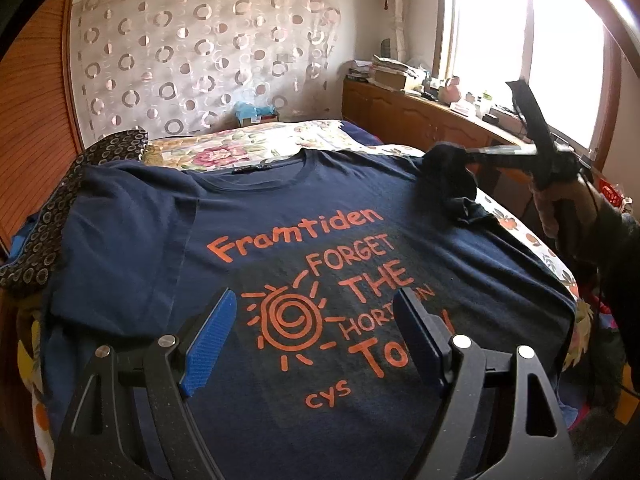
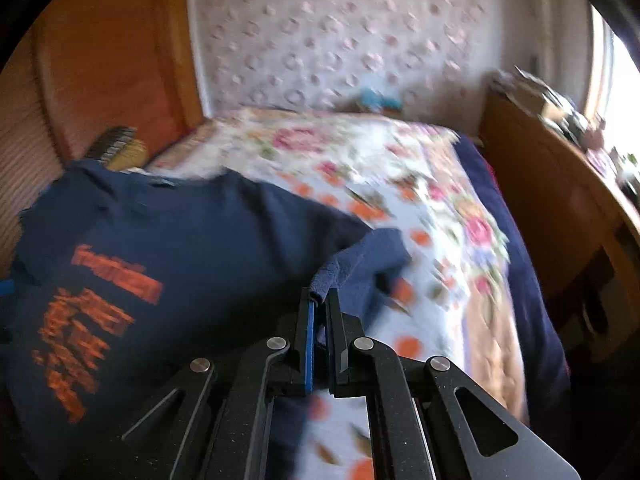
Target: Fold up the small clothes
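Observation:
A navy T-shirt (image 1: 224,240) with orange print lies front up on the bed, neck toward the far wall. My left gripper (image 1: 316,320) is open and empty, hovering above the printed chest. My right gripper (image 2: 320,300) is shut on the hem of the shirt's right sleeve (image 2: 360,264) and holds it lifted off the bed. In the left wrist view the right gripper (image 1: 448,160) holds the bunched sleeve (image 1: 444,184) above the shirt's right shoulder. The right wrist view is blurred by motion.
The bed has a floral cover (image 2: 400,184). A dark patterned cloth (image 1: 52,216) lies along the shirt's left side. A wooden cabinet (image 1: 420,120) with clutter stands at the right under the window. A wooden panel (image 1: 36,112) borders the left.

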`<state>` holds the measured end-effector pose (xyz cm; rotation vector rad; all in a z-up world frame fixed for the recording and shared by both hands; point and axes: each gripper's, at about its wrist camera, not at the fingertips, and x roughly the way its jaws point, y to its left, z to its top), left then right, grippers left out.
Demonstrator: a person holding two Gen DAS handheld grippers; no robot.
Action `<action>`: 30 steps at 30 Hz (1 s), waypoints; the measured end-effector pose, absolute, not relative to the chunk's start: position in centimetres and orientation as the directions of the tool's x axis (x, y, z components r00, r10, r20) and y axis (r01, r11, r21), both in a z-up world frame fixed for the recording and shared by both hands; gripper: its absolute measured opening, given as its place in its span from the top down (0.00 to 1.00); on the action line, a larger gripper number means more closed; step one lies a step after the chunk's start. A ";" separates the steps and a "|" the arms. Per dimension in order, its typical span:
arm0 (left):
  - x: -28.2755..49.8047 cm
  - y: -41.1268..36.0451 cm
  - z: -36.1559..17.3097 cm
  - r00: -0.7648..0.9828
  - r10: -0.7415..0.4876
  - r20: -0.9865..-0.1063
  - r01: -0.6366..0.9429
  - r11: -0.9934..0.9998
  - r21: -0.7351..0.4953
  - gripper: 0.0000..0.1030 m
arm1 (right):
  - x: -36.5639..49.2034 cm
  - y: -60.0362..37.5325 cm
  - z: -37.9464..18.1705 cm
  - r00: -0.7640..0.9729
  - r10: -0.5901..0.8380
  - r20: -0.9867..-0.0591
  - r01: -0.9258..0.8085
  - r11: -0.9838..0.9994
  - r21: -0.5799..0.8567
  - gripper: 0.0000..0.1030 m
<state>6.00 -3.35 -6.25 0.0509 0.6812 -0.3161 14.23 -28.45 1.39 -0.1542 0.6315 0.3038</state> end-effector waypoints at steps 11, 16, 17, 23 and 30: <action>5.9 -2.0 -6.3 0.738 -0.265 -0.621 0.283 0.956 -0.071 0.21 | 15.4 -19.5 4.3 0.751 0.356 -0.557 -0.483 0.870 -0.095 0.95; 5.6 -1.7 -6.2 0.742 -0.267 -0.615 0.278 0.957 -0.081 0.21 | 15.0 -19.3 3.2 0.785 0.292 -0.546 -0.443 0.880 -0.168 0.56; 5.6 -1.6 -6.2 0.743 -0.268 -0.614 0.277 0.957 -0.082 0.21 | 14.7 -19.0 2.8 0.782 0.297 -0.547 -0.448 0.879 -0.164 0.56; 5.4 -1.6 -6.1 0.747 -0.271 -0.607 0.275 0.957 -0.088 0.21 | 12.1 -20.0 1.1 0.751 0.301 -0.587 -0.459 0.878 -0.137 0.56; 5.4 -1.9 -6.1 0.746 -0.277 -0.605 0.281 0.955 -0.091 0.21 | 10.8 -20.5 -2.8 0.685 0.265 -0.679 -0.486 0.860 -0.154 0.59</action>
